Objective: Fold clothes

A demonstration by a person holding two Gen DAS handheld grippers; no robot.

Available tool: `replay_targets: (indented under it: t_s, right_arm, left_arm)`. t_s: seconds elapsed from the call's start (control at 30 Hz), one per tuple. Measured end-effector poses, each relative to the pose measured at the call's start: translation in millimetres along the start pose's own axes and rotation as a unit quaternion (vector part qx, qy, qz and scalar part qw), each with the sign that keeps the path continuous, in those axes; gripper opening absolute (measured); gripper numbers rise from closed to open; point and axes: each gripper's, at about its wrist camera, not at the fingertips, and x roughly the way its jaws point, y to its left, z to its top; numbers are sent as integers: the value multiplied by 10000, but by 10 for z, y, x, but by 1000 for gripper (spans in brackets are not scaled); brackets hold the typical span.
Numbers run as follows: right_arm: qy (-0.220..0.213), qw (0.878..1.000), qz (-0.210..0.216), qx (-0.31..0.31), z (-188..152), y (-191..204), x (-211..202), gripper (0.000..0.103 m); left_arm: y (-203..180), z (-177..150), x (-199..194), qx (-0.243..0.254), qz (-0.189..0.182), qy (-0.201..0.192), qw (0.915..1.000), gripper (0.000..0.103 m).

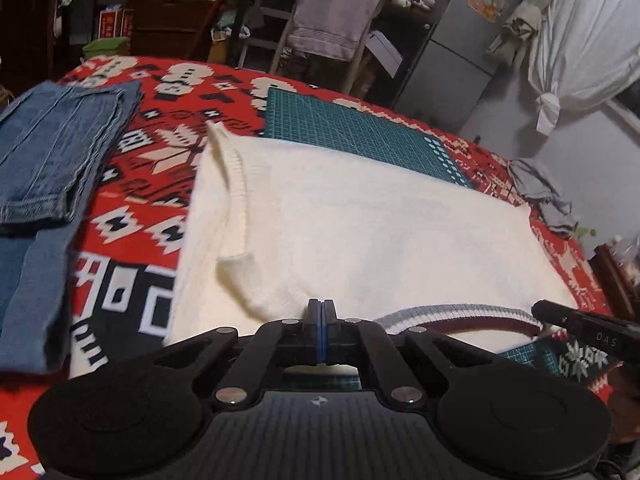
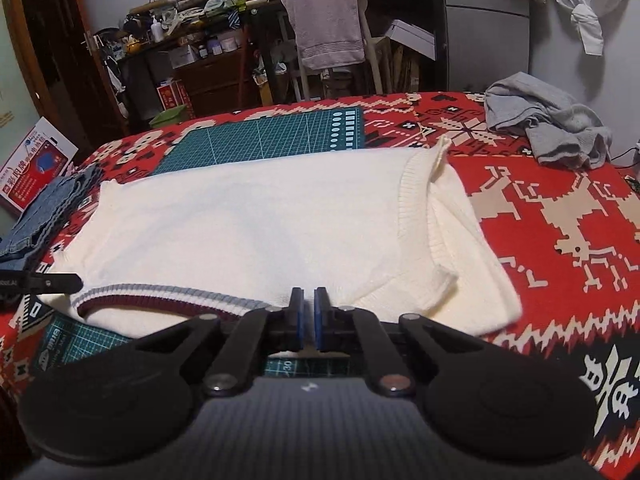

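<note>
A cream knit sweater (image 1: 360, 232) (image 2: 260, 220) lies flat on the bed, both sleeves folded in over its body. Its striped grey and maroon collar (image 1: 460, 314) (image 2: 168, 298) faces me at the near edge. My left gripper (image 1: 322, 312) is shut at the near shoulder edge, left of the collar, pads pressed together with no cloth showing between them. My right gripper (image 2: 308, 306) hovers at the near edge just right of the collar, with a narrow gap between its pads and nothing seen in it. Each gripper's black tip shows in the other view, the right gripper (image 1: 538, 309) and the left gripper (image 2: 78, 282).
The sweater rests partly on a green cutting mat (image 1: 352, 128) (image 2: 272, 136) over a red patterned blanket (image 1: 132, 200) (image 2: 560, 208). Folded jeans (image 1: 52, 152) (image 2: 44, 208) lie to the left, a crumpled grey garment (image 1: 544, 196) (image 2: 548, 128) at the far right. A towel-draped chair (image 2: 328, 24) stands beyond the bed.
</note>
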Motion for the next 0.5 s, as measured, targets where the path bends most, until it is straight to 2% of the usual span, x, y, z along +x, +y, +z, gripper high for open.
replay_targets:
  t_s: [0.17, 0.3, 0.4, 0.5]
  right_arm:
    - [-20, 9997, -176, 178, 4, -87, -63, 4]
    - [-36, 9989, -360, 294, 23, -192, -84, 6]
    - [-9, 9980, -486, 407, 21, -304, -74, 5]
    - [1, 9975, -472, 532, -5, -416, -78, 4]
  left_arm:
    - [74, 30, -26, -207, -18, 13, 9998, 2]
    - [-9, 71, -65, -122, -69, -70, 9999, 4]
    - [-37, 108, -46, 7, 76, -110, 9999, 4]
    - [83, 104, -2, -102, 245, -61, 9996, 2]
